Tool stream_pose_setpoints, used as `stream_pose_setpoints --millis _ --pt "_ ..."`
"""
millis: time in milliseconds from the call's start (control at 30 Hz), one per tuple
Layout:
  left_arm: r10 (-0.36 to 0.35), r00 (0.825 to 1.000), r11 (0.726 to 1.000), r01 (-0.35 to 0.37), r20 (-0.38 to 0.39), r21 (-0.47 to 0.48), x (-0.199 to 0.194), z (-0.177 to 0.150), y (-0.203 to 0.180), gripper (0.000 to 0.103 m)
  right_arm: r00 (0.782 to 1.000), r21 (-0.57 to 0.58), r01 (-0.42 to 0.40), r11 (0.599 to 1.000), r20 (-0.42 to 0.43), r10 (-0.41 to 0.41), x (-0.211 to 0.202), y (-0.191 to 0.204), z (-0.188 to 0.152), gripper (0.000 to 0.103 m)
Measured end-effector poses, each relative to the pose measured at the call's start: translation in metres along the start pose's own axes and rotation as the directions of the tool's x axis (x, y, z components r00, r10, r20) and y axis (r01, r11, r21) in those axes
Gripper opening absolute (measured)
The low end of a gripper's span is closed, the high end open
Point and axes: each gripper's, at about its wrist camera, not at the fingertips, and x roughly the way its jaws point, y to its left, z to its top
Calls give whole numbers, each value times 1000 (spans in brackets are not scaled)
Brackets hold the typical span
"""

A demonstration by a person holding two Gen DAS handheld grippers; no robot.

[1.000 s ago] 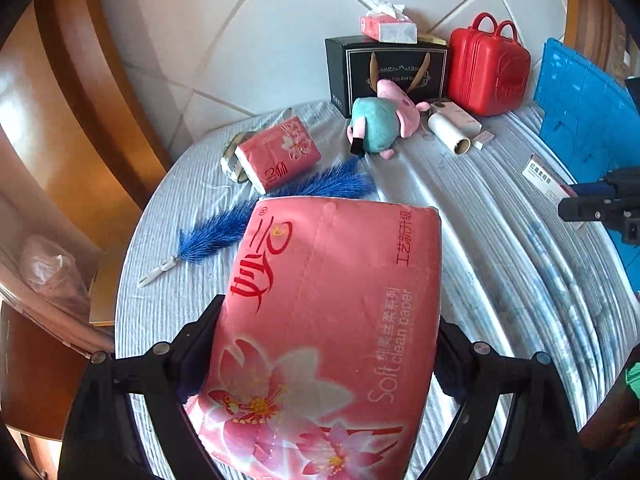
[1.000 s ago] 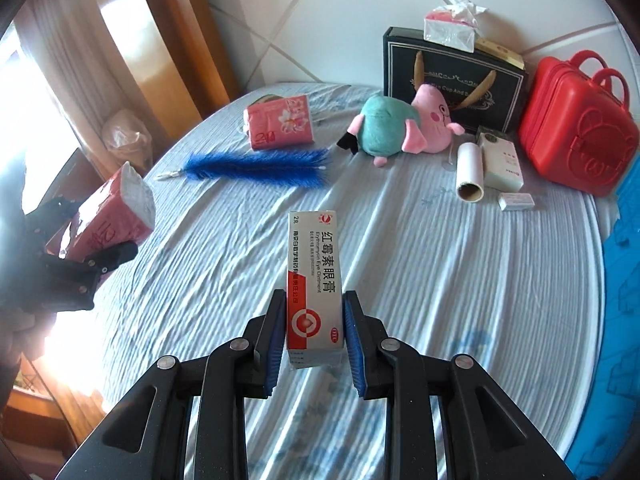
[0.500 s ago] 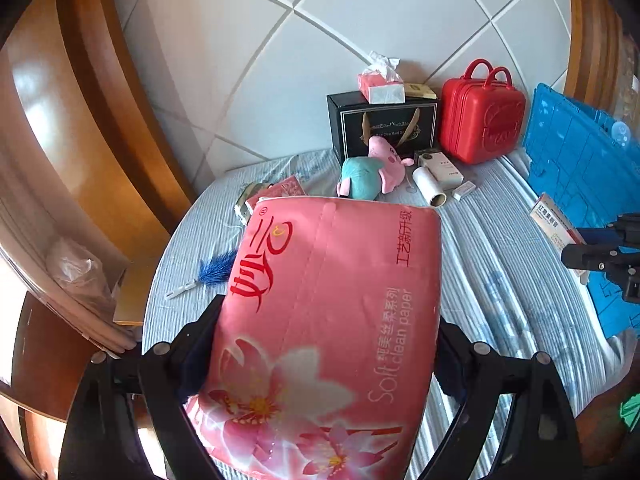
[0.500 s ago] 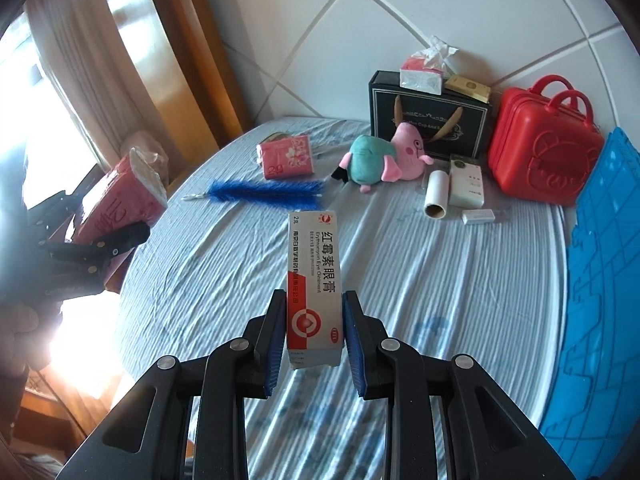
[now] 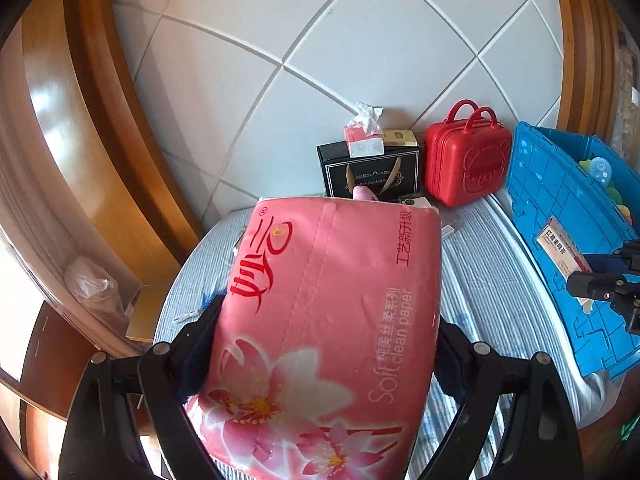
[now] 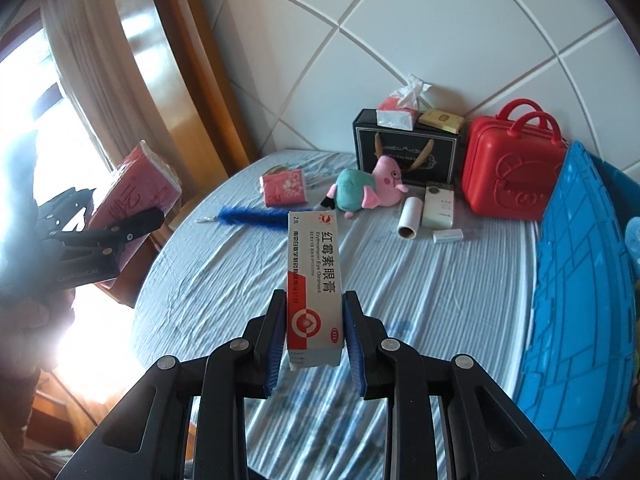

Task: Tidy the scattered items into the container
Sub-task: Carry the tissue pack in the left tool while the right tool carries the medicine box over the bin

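your left gripper (image 5: 320, 344) is clamped on the big pink tissue pack (image 5: 320, 320), jaws spread wide around its sides. the pack fills the middle of the left wrist view and hides most of the bed (image 5: 480, 280) behind it: only the tip of the pink plush pig (image 5: 362, 192) shows over its top edge, and just the handle end of the blue feather duster (image 5: 192, 314) peeks out at the bed's left edge. the green plush and the small tissue pack are covered there.

your right gripper (image 6: 314, 334) is closed on the eye ointment box (image 6: 314, 280), which stands upright between the blue pads. in that view the blue crate (image 6: 580, 280) is cut off by the right edge, so you cannot see inside it. your left hand (image 6: 24, 240) is washed out by window glare.

since a second ago both grippers have risen and pulled back from the bed, with both grips unchanged. more wall now shows, the things on the bed look smaller, and the crate's open top, with some toys inside, has come into the left view at the bed's right edge. the small tissue pack (image 6: 284, 188), duster, plush toys, paper roll (image 6: 409, 222) and white boxes (image 6: 439, 210) lie where they did near the bed's far edge.
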Motion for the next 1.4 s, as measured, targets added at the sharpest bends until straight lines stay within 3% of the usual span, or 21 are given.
stream_pose_setpoints --millis 333,767,1033,1400 --pt "-20 998 998 16 64 53 -28 32 -77 90 997 30 20 999 80 -22 -64 -60 -6 27" --pt "-104 988 983 84 118 164 -44 70 -186 90 988 105 71 992 132 -84 -129 -141 -25 27" --pt "-164 976 961 126 142 246 -40 95 -250 90 978 167 114 979 155 -140 -158 -189 -35 27" --pt "-273 953 910 212 129 357 -28 119 -335 90 957 270 210 940 141 -254 -190 -257 -61 27"
